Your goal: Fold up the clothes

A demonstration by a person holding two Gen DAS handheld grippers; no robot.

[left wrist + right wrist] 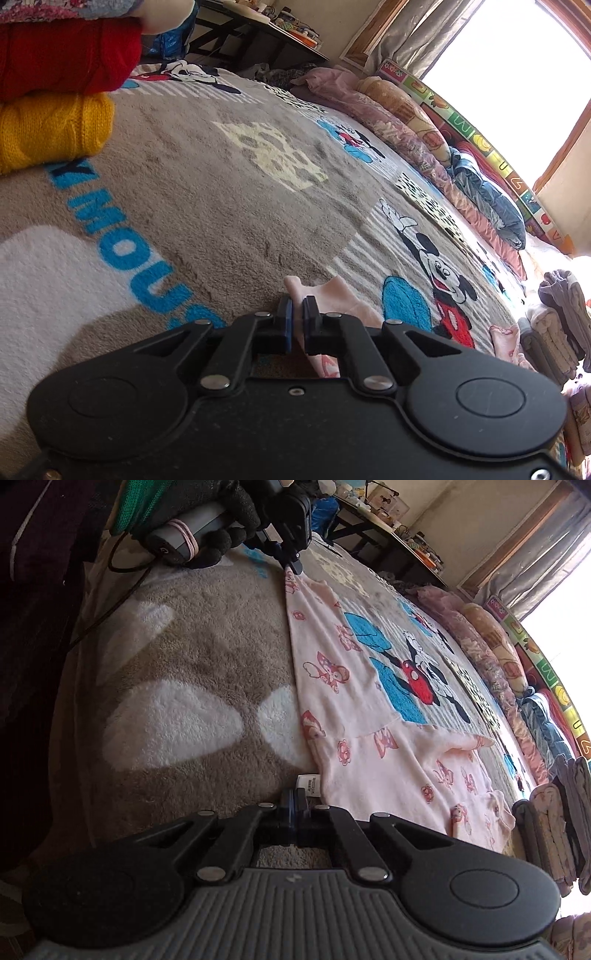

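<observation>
A pink printed garment [369,768] lies spread flat on a grey Mickey Mouse blanket [192,657]. In the right wrist view my right gripper [297,799] is shut at the garment's near edge, right at its white label [309,785]. At the far corner, a hand in a black glove [229,528] holds my left gripper [293,566], which pinches the cloth there. In the left wrist view the left gripper [297,314] is shut on a fold of the pink garment [332,295], which sticks up between the blue pads.
Folded red [66,55] and yellow [51,129] sweaters are stacked at the blanket's far left. Rolled bedding [424,147] lines the window side. A pile of folded clothes [554,823] stands at the right. A dark table [258,33] stands behind the bed.
</observation>
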